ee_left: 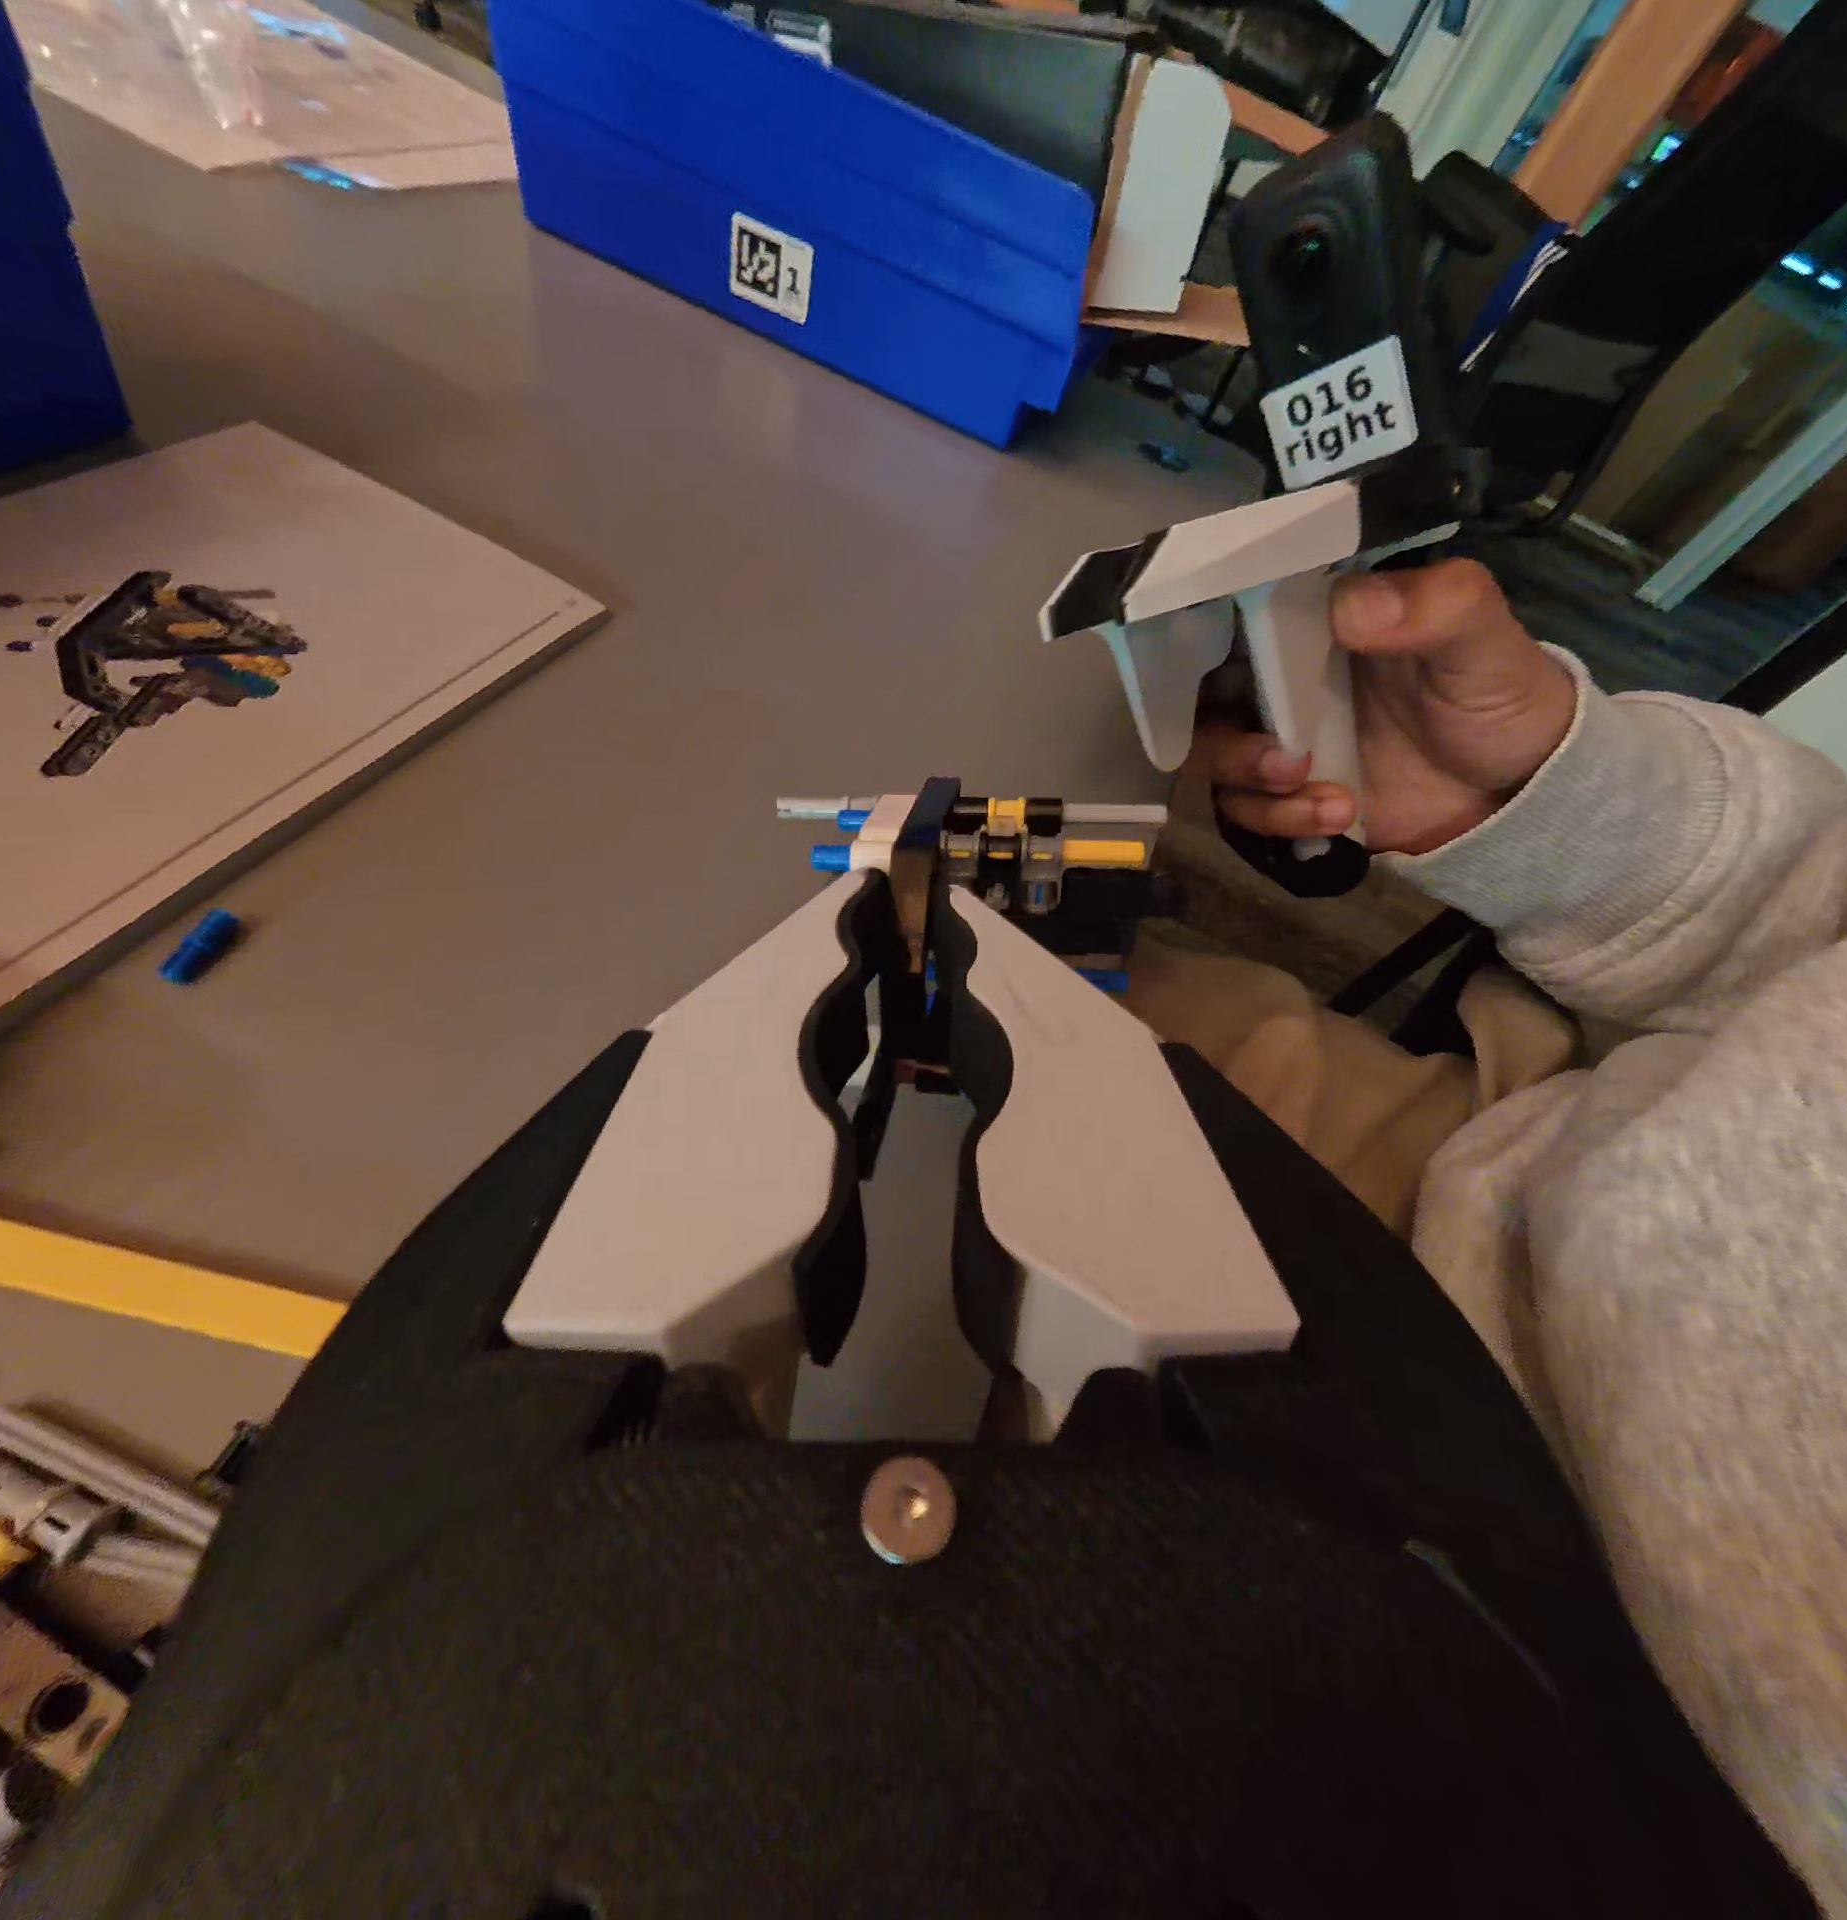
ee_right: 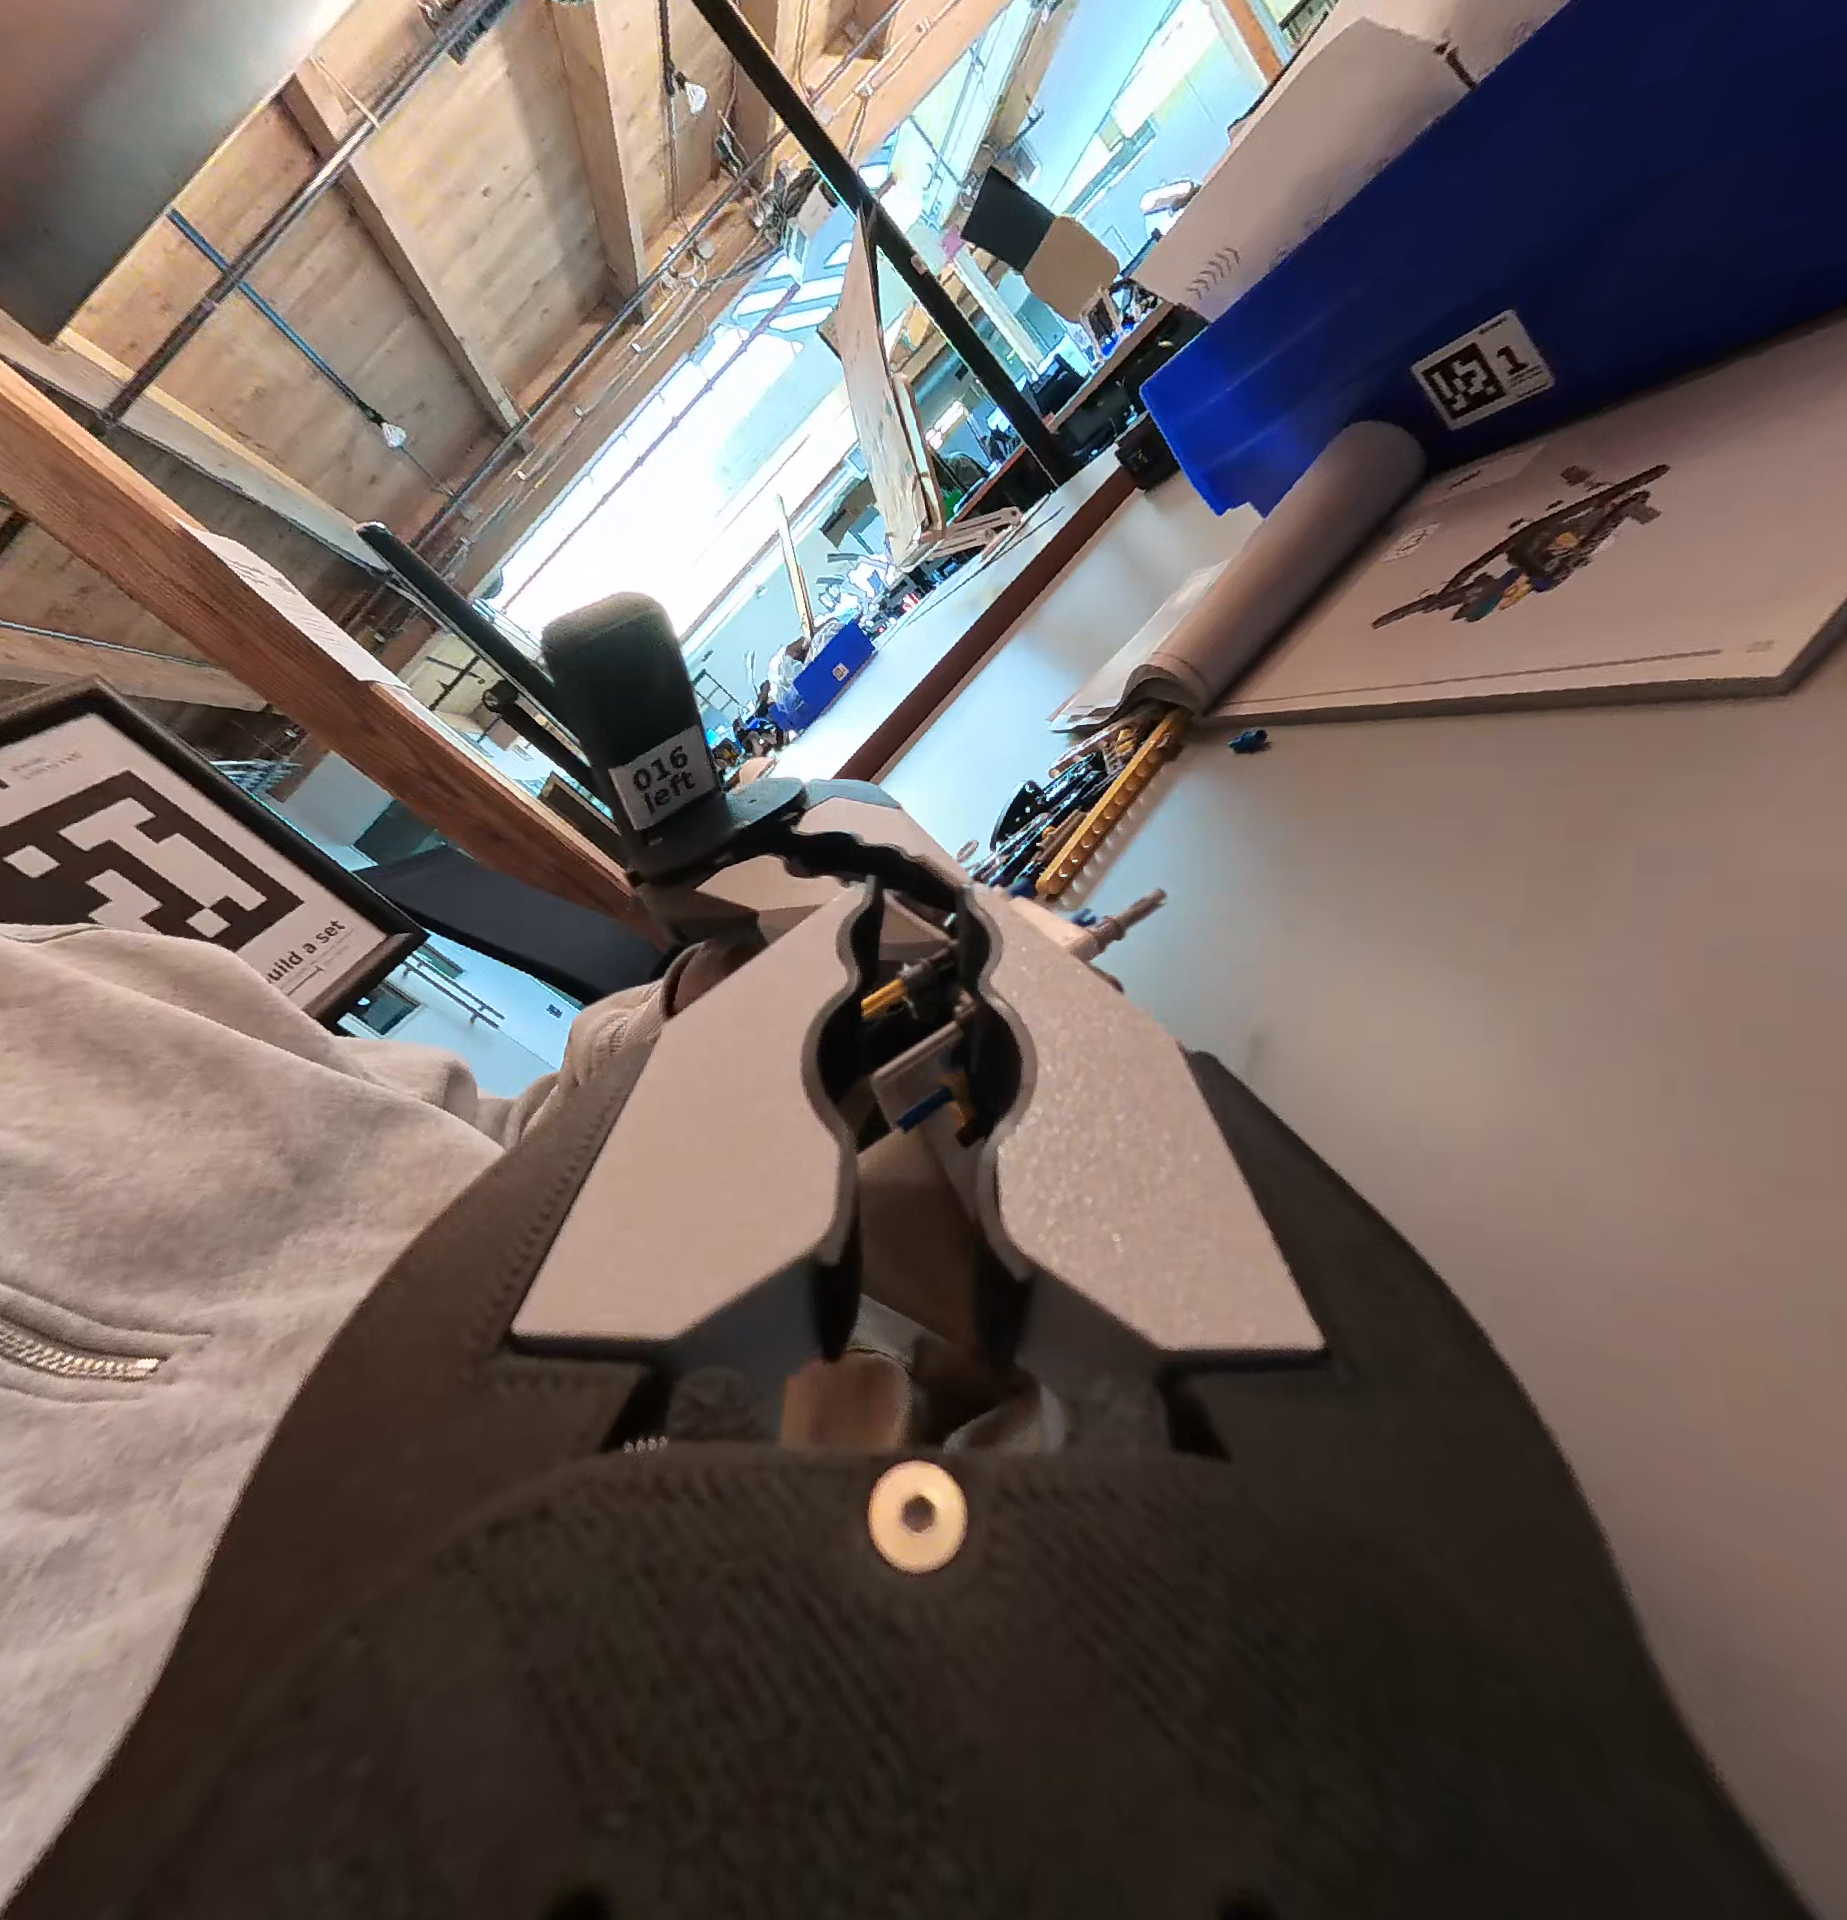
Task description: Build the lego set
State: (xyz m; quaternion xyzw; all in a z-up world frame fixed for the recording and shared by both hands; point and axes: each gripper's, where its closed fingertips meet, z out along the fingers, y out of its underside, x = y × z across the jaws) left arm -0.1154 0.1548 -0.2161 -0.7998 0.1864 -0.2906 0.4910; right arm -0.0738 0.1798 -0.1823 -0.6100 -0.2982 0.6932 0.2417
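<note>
My left gripper (ee_left: 914,904) is shut on the black beam of a small lego assembly (ee_left: 1012,842) made of black, grey, yellow, white and blue parts. It holds the assembly just above the grey table (ee_left: 638,582). My right gripper (ee_left: 1064,613), held in a hand, hovers up and to the right of the assembly and points left, empty. In the right wrist view its fingers (ee_right: 914,909) stand a narrow gap apart with nothing between them. Through the gap I see the assembly (ee_right: 914,997), with its grey axle (ee_right: 1127,920) sticking out to the right.
An open instruction booklet (ee_left: 223,675) lies at the left, with a loose blue pin (ee_left: 200,943) beside it. A blue bin (ee_left: 794,208) stands at the back. Loose grey parts (ee_left: 57,1538) and a yellow beam (ee_left: 119,1283) lie near left. A grey sleeve (ee_left: 1625,1247) is at the right. The gap from one gripper's tips to the other's is roughly 7 centimetres.
</note>
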